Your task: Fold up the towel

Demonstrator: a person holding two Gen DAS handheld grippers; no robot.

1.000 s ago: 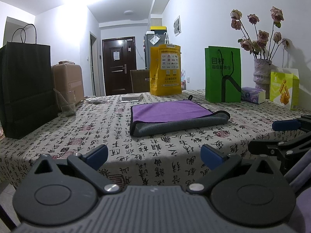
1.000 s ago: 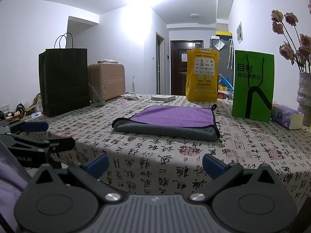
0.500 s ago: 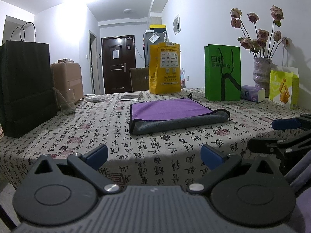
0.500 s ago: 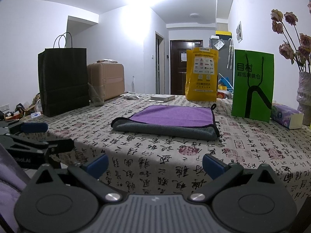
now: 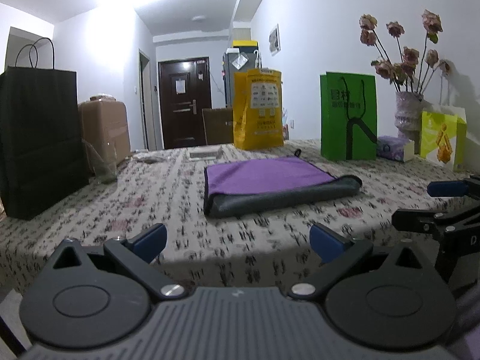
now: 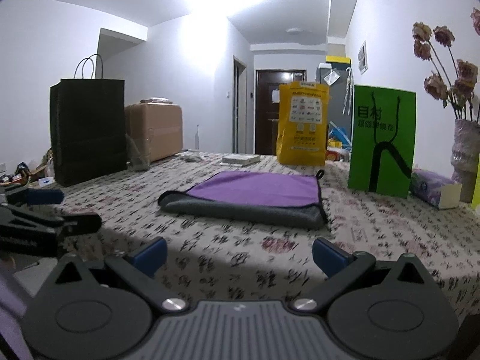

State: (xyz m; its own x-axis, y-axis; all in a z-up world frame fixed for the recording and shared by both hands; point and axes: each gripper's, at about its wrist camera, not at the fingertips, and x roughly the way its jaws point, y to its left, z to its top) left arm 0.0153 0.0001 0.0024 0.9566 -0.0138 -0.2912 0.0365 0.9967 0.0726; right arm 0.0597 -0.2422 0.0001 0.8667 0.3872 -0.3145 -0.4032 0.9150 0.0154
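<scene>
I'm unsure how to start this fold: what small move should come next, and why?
Probably bring both open grippers forward to the towel's near grey edge. The towel lies flat on the table, untouched; left gripper and right gripper hang short of it, holding nothing.

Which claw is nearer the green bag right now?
Right, though only slightly. The right claw hangs at the table's near edge, with the green bag ahead to its right. The left claw sits further left, beyond the towel.
</scene>
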